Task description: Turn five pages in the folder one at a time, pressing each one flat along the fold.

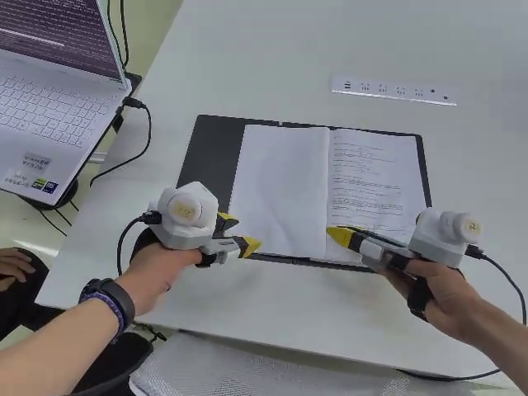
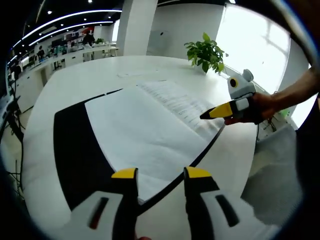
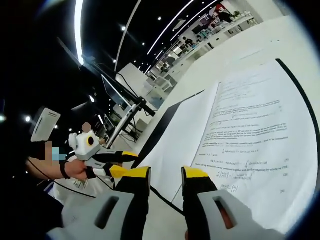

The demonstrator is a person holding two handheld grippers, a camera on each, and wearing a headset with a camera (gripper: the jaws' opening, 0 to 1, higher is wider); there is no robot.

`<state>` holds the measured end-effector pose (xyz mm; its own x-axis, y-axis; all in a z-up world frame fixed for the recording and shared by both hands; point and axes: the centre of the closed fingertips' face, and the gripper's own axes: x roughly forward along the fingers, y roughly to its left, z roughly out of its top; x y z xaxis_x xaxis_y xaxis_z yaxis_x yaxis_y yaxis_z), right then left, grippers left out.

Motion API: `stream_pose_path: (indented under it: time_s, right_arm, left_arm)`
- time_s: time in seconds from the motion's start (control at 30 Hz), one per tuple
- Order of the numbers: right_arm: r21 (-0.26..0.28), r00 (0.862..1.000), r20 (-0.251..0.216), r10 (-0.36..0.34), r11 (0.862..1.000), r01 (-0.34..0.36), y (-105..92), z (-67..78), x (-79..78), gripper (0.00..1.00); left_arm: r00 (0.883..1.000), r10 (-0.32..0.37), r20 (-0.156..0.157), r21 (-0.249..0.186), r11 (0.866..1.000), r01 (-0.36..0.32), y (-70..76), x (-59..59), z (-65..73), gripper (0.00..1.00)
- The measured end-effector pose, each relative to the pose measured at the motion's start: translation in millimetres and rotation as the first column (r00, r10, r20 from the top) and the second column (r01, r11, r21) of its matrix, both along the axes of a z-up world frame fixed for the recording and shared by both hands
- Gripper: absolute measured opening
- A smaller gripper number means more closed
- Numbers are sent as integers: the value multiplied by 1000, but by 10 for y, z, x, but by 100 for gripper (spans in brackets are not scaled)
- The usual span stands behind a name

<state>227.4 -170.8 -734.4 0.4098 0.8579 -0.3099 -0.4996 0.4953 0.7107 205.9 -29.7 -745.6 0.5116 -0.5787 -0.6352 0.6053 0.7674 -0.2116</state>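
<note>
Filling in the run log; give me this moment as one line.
folder: open flat | left page: blank | right page: printed | left gripper: open, at near edge | right gripper: open, at printed page

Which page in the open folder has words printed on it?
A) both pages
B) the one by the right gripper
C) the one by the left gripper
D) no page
B: in the head view the printed page lies by the right gripper, while the blank page by the left gripper is plain white; both lie in the black folder.
</note>
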Motion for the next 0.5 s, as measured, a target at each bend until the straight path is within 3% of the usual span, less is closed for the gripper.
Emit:
stream_pose_path:
  time_s: [0.17,0.5]
  right_arm:
    - [-68,998,62,-15,997,19,-219,77,61,27]
    - [-133,988,142,-64,988,83,-509,382,-49,40]
  left_arm:
    - [1000,-13,18,8,1000,13,21,-32,78,38]
    - [998,-25,57,15,1000,24,96,-61,278,43]
